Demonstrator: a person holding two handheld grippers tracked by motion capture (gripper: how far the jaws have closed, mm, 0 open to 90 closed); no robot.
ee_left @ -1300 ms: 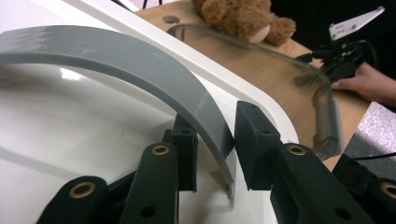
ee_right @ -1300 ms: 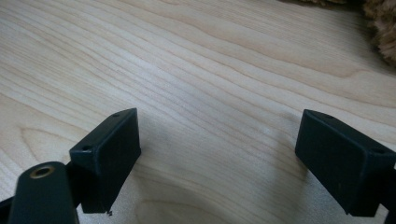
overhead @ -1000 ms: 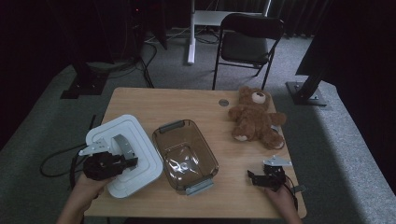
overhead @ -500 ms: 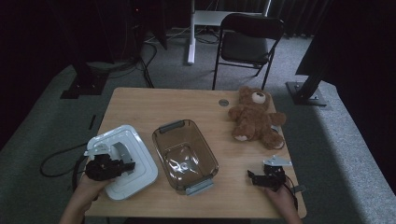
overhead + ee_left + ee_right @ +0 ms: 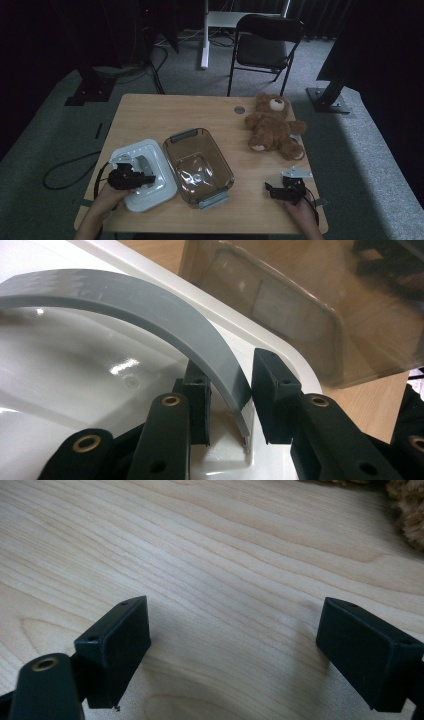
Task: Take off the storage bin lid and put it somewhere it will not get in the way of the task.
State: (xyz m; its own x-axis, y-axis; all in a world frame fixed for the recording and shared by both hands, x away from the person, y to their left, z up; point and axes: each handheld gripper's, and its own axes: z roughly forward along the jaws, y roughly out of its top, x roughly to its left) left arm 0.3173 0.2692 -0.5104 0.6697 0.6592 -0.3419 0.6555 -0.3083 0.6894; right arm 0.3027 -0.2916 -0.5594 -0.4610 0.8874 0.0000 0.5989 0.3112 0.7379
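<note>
The white lid (image 5: pixel 145 175) lies at the surface's (image 5: pixel 200 112) left front edge, touching the clear container (image 5: pixel 198 166). The left hand-held gripper (image 5: pixel 230 395) has its jaws slightly apart around the lid's grey handle (image 5: pixel 150 315). The right hand-held gripper (image 5: pixel 232 645) stands wide apart over bare wood near the right front edge, with the teddy bear (image 5: pixel 272 125) behind it.

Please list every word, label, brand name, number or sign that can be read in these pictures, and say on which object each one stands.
None can be read. The white lid with its grey handle, the clear container, the teddy bear, the wooden table, the chair, the left gripper and the right gripper carry no visible text.
</note>
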